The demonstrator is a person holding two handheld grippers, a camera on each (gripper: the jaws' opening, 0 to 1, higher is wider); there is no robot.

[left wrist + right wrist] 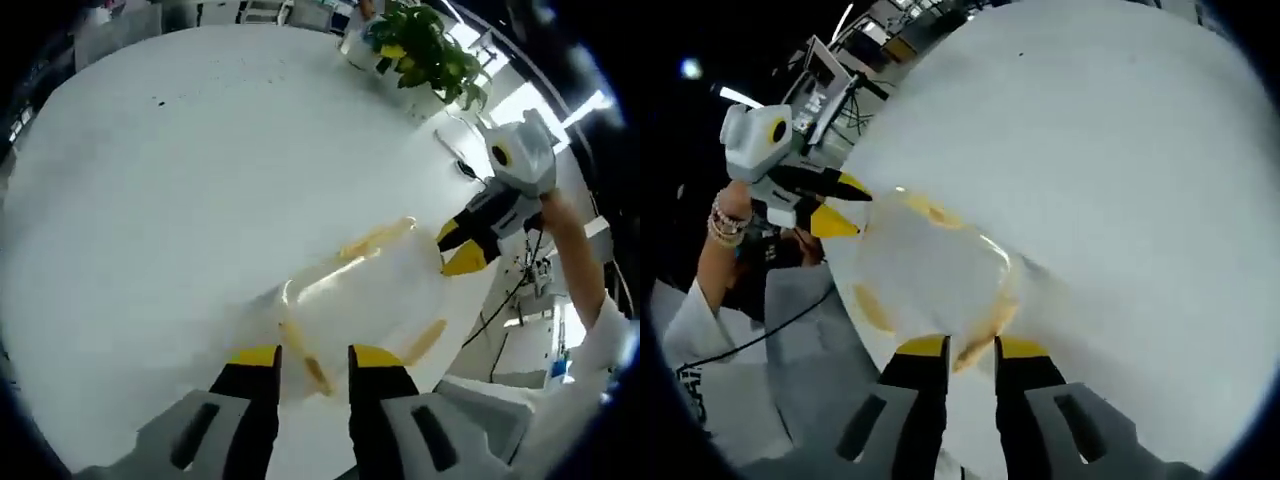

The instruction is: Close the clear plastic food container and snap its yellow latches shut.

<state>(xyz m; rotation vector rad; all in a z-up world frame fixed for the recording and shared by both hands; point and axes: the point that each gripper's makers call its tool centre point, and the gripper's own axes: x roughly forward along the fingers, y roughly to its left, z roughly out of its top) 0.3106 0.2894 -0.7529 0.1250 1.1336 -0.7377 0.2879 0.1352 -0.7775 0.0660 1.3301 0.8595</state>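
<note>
The clear plastic container (365,285) lies on the white table (170,170), blurred, with yellow latches along its sides. In the left gripper view, my left gripper (315,356) has its jaws close together around the near-end yellow latch (312,368). My right gripper (462,247) comes in from the right at the container's far end. In the right gripper view, the container (930,265) lies just ahead of my right gripper (973,347), whose jaws stand narrow around the near yellow latch (980,340). My left gripper (845,205) meets the opposite end.
A leafy potted plant (425,50) stands at the table's far edge. A person's hand with a bracelet and white sleeve (715,250) holds the left gripper. Beyond the table's edge are cables on the floor (760,330) and desks with equipment (825,70).
</note>
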